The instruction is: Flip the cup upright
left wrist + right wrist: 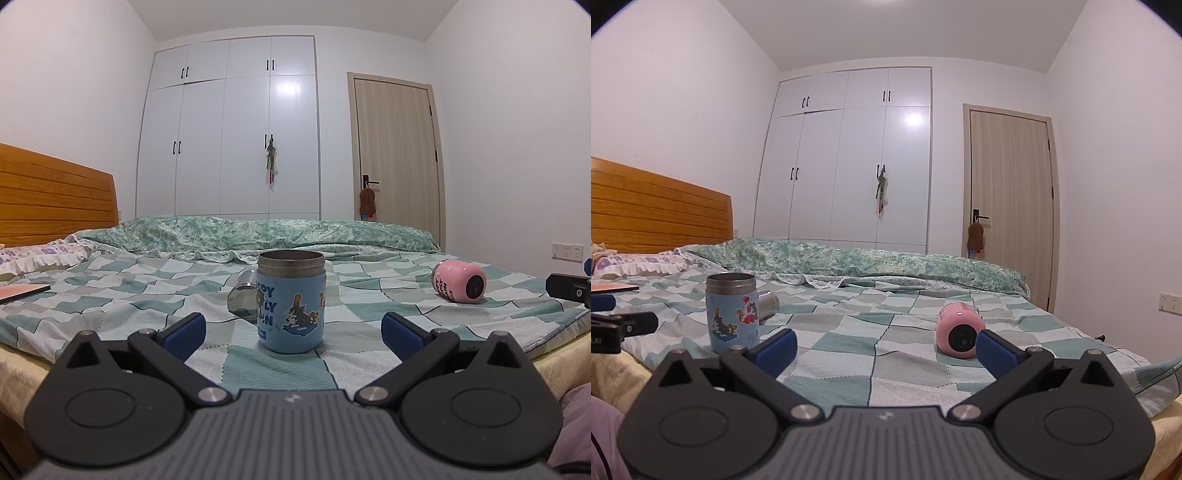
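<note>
A blue cartoon-print cup point(291, 301) with a steel rim stands upright on the checked bedspread, straight ahead of my left gripper point(293, 330), which is open and empty just short of it. It also shows at the left of the right wrist view point(733, 312). A pink cup point(958, 329) lies on its side with its base facing me, just beyond my open, empty right gripper point(886, 349) and close to its right finger. The pink cup shows far right in the left wrist view point(461, 281).
A grey and steel cup point(244, 299) lies on its side behind the blue cup, also visible in the right wrist view point(767, 304). A folded green quilt point(258, 230) runs across the far side. A pink book point(22, 291) lies at left. The bed edge point(554, 356) is near.
</note>
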A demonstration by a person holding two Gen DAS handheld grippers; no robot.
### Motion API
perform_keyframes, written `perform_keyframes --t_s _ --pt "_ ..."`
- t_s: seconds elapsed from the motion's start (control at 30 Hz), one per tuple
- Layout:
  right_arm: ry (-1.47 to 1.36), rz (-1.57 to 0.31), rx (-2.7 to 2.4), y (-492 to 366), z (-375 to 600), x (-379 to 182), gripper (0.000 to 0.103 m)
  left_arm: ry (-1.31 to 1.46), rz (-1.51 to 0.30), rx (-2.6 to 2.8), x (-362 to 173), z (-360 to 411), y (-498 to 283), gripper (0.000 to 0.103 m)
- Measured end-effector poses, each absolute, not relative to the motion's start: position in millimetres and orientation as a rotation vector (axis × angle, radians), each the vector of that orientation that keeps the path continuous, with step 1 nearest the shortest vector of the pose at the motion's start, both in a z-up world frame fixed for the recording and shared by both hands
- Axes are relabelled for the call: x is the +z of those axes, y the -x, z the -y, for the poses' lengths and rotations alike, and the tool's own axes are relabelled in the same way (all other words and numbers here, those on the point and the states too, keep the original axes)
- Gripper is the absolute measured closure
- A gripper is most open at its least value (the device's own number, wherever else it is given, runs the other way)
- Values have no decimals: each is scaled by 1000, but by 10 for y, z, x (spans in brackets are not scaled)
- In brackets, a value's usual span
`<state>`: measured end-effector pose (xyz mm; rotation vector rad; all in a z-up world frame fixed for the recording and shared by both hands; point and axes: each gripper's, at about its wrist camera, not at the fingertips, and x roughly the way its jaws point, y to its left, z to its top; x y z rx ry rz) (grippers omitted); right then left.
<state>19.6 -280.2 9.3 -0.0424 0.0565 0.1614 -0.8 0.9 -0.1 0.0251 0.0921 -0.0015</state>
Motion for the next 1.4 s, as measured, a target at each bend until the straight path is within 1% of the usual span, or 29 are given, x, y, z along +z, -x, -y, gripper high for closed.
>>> perform_keyframes --t_s 1.4 --pt "43 -53 162 -195 2801 92 0 -21 -89 -2 -6 -24 -17 0"
